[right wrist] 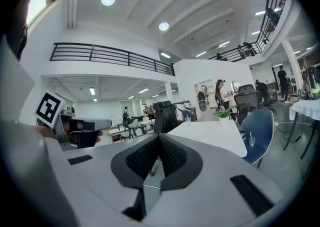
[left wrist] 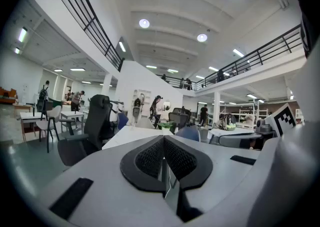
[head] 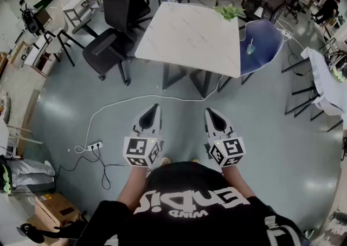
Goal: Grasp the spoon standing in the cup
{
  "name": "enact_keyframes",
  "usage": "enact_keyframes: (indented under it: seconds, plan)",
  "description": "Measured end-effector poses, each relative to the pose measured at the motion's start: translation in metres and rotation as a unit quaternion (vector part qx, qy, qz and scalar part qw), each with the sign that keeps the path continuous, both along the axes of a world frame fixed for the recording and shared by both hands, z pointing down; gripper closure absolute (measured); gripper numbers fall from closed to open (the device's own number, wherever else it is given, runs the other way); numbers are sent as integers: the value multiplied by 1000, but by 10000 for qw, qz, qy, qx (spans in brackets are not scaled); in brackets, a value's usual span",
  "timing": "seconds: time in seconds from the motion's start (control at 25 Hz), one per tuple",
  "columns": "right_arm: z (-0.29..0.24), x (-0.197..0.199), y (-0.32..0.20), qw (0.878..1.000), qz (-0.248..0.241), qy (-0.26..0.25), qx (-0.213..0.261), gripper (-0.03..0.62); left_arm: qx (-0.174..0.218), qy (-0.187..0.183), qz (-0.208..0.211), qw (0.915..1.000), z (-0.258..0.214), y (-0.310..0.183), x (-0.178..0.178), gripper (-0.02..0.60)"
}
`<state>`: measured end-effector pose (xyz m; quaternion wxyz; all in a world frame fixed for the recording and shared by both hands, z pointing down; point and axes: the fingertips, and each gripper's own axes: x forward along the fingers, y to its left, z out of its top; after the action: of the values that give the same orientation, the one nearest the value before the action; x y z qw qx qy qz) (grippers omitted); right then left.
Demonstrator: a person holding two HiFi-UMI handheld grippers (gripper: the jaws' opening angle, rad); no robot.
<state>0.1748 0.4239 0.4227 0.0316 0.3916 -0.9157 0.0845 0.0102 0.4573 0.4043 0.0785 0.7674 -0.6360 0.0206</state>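
**Q.** Where is the task's thing?

**A.** The spoon [head: 250, 42] is a thin stem standing near upright in a small greenish cup [head: 250, 50]. The cup rests on the seat of a blue chair [head: 267, 38], just beside the right near corner of the white marbled surface [head: 190, 33]. At this size the stem is probably a spoon, though a straw cannot be ruled out.

**Q.** How does it lie from each hand-held gripper?

**A.** It is ahead and to the person's right, well apart from both tools. The right hand-held gripper [head: 210, 114] is the nearer. The left hand-held gripper [head: 154, 110] would have to cross the body. With the long axis vertical, a level approach with the jaws either side of the stem above the cup rim would seem to suit.

**Q.** State of the jaws?

**A.** Both pairs are pressed together with nothing between them. Both tools are held low before the person's waist, over the floor.

**Q.** What does one view add?

**A.** The head view gives the layout of cup, chair and surface. The right gripper view shows the cup [right wrist: 251, 141] side-on, right of its jaw line, confirming the upright stem. The left gripper view shows the chair back but no cup.
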Motion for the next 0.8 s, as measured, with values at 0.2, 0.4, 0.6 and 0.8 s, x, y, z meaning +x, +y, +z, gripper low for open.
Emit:
enact_keyframes:
  seconds: [0.2,0.4,0.6,0.8]
  plan:
    - [-2,7,-2,9999,-115,-29,3,582,3,-53,-58,10000,0,0,9,568]
    - [3,23,-1,9995,-297,-42,28,582,27,-61,-234,9997,7,8,26,568]
    - [9,36,-2,9992,-390,-41,-17,582,53,-18,-452,9990,7,15,34,568]
    - [20,37,-11,9990,-446,-13,-72,582,42,23,-504,9987,13,8,36,568]
